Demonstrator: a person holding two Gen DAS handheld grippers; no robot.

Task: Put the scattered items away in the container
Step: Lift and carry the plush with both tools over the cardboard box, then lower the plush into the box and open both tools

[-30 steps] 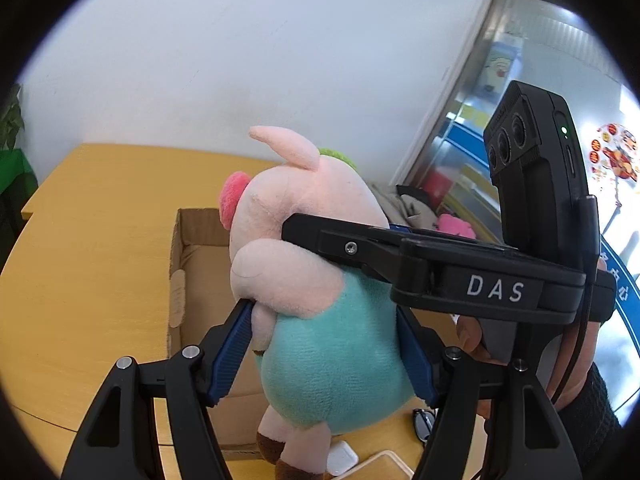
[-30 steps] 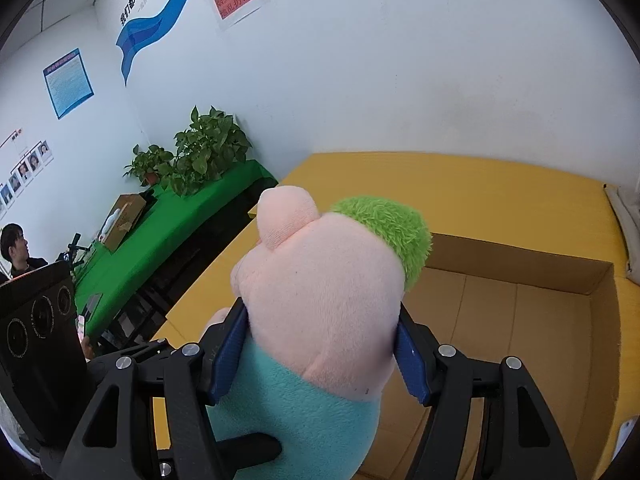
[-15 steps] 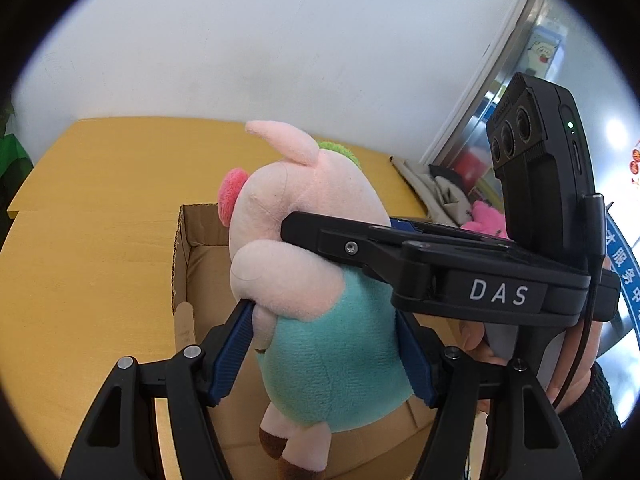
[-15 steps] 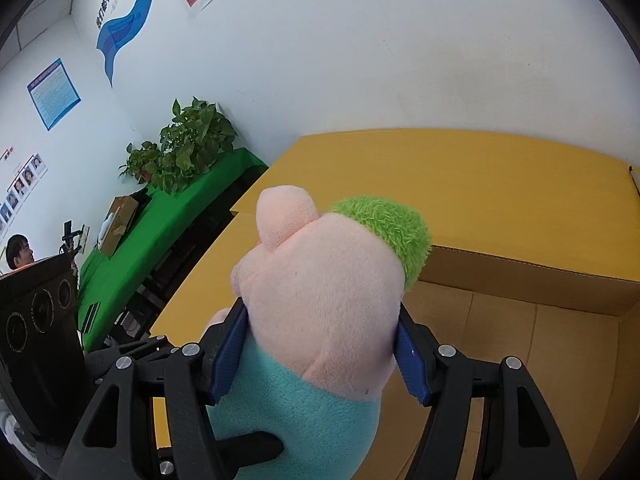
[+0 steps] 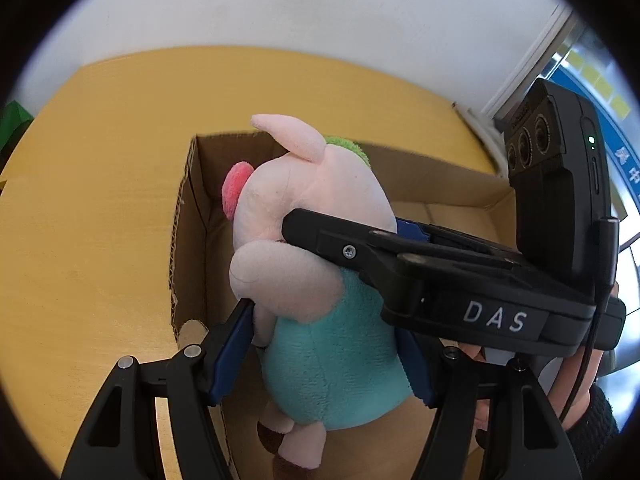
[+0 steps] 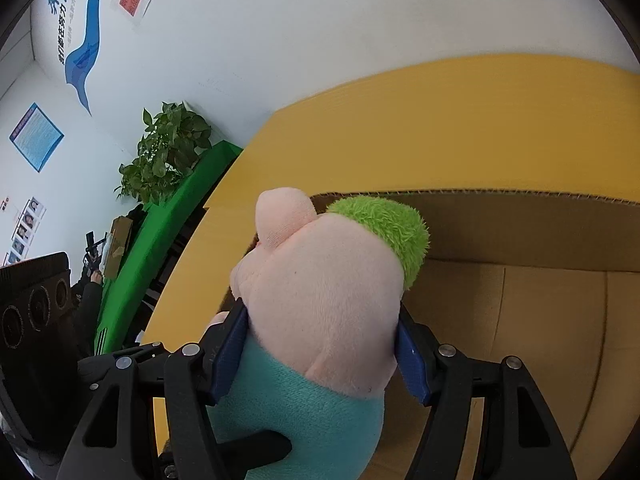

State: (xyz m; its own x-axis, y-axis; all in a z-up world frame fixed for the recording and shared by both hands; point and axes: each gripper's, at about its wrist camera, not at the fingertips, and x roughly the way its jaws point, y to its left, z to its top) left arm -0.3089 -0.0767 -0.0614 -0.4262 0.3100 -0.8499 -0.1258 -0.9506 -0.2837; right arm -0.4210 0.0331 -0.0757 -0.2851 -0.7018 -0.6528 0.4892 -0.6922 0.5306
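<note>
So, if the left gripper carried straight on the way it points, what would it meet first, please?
Probably the floor of the cardboard box, with the plush pig it holds touching down first; depth is unclear.

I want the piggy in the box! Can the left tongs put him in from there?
Probably yes. The left tongs grip the piggy over the open box, with nothing seen underneath.

Left gripper (image 5: 326,356): black plastic frame, two angled fingers with blue pads (image 5: 230,354), silver screws at the pivots. Right gripper (image 6: 322,354): same build, black with blue pads (image 6: 412,360), silver screw heads on the finger links; seen side-on from the left wrist it carries white "DAS" lettering, a black camera block with three round lenses, a green indicator light, and a thin black cable. Hand (image 5: 576,392) behind it, dark knit cuff.
</note>
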